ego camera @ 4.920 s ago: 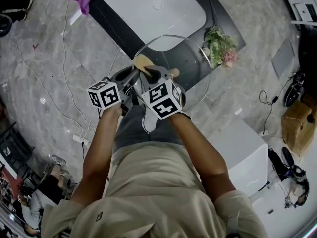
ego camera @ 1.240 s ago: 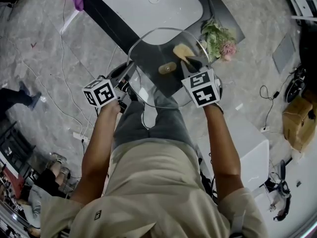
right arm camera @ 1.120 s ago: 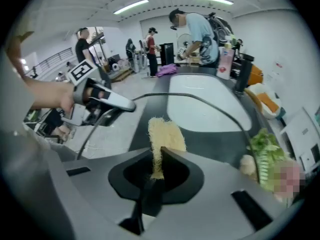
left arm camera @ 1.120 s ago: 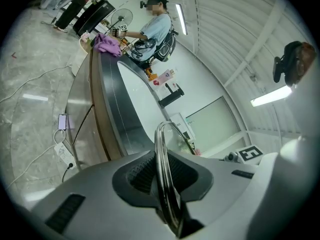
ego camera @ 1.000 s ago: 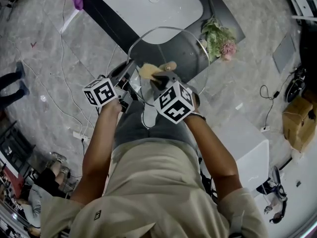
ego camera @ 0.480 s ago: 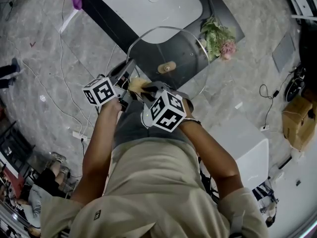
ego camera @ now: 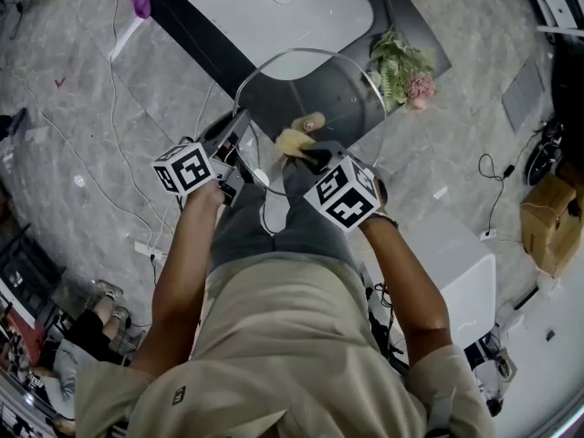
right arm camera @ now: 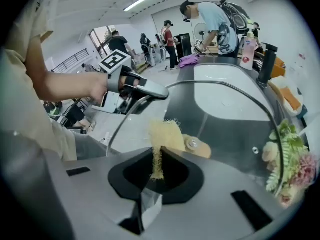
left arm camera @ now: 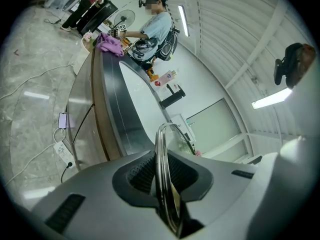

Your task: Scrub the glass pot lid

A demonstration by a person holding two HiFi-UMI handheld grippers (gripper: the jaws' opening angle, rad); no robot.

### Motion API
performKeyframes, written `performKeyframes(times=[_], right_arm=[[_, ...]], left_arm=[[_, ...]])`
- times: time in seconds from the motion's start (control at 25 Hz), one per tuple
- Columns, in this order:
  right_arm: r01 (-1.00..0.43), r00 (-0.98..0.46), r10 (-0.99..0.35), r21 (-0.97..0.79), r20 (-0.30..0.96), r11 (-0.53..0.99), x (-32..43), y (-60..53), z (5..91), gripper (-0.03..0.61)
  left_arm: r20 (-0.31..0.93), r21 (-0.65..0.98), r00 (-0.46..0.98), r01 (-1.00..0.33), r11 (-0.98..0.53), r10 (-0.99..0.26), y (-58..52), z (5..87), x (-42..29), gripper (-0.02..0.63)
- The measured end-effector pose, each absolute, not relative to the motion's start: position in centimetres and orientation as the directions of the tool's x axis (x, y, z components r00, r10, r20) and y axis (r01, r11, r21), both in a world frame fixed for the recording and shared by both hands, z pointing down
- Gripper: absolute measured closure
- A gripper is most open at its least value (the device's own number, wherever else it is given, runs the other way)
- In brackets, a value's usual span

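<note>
Left tongs (ego camera: 239,130) are clamped on the rim of the glass lid (ego camera: 342,85), held ahead of them above the dark worktop (ego camera: 201,44) and white sink (ego camera: 274,12). Right tongs (ego camera: 306,156) grip a yellow scrub pad (ego camera: 292,140) at the glass, just beside the knob (ego camera: 311,122). Grey stone floor (ego camera: 82,108) lies left of both.

Flowers (ego camera: 401,73) crowd the glass lid (ego camera: 339,94) at its right rim; far side open

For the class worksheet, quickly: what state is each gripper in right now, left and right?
Left gripper: closed on the rim of the glass lid.
Right gripper: closed on a yellow scrub pad.
</note>
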State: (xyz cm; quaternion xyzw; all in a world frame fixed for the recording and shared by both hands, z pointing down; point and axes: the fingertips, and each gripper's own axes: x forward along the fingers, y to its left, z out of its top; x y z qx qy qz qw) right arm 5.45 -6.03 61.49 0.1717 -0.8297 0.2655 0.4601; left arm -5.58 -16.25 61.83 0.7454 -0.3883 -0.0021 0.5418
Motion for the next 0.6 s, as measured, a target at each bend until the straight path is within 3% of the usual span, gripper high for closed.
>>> performKeyframes(times=[0.36,0.6], right_arm=[[-0.699,-0.316,-0.228,-0.063,0.921,0.713,16.4,-13.6,61.1,0.537],[-0.705,-0.272,-0.239,-0.024,0.932,0.708,16.7,-14.6,61.1,0.537]], left_arm=[[0.416,0.808,0.705,-0.576,-0.121,-0.574,-16.3,61.9,-5.3,0.545],[0.413,0.812,0.719,-0.568,-0.131,-0.558,-16.1,61.7,-5.3,0.545]])
